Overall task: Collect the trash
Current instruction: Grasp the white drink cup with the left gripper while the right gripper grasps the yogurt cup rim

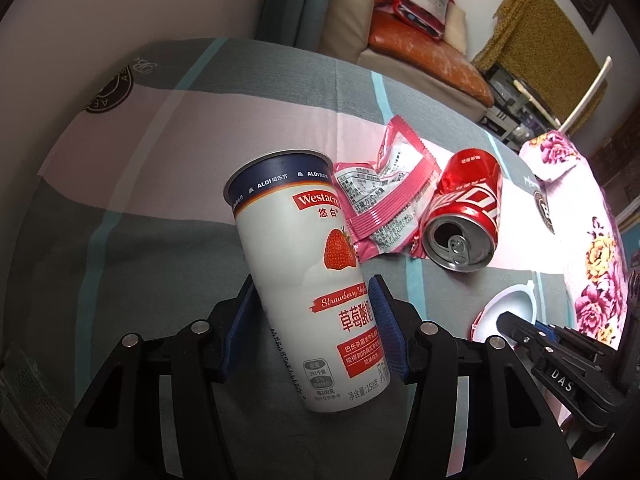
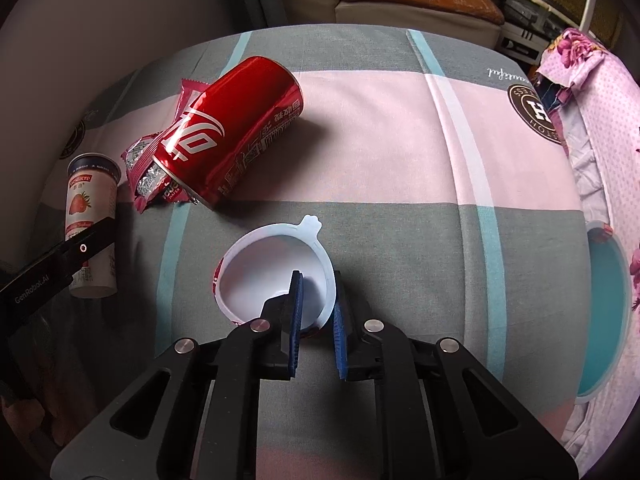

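A tall white strawberry yogurt cup (image 1: 304, 280) lies tilted on the striped cloth, and my left gripper (image 1: 313, 286) is shut on its lower body with a blue pad on each side. The same cup (image 2: 90, 216) shows at the left of the right wrist view under a left gripper finger (image 2: 80, 248). My right gripper (image 2: 318, 280) is shut on the wall of a small white plastic cup (image 2: 260, 276), one finger inside and one outside. A dented red cola can (image 1: 468, 208) lies on its side beside pink snack wrappers (image 1: 384, 200).
A grey, pink and teal striped cloth (image 2: 400, 152) covers the surface. A pink floral quilt (image 2: 600, 160) is bunched along the right edge, with a teal round patch (image 2: 604, 320) below it. A sofa with an orange cushion (image 1: 420, 48) stands behind.
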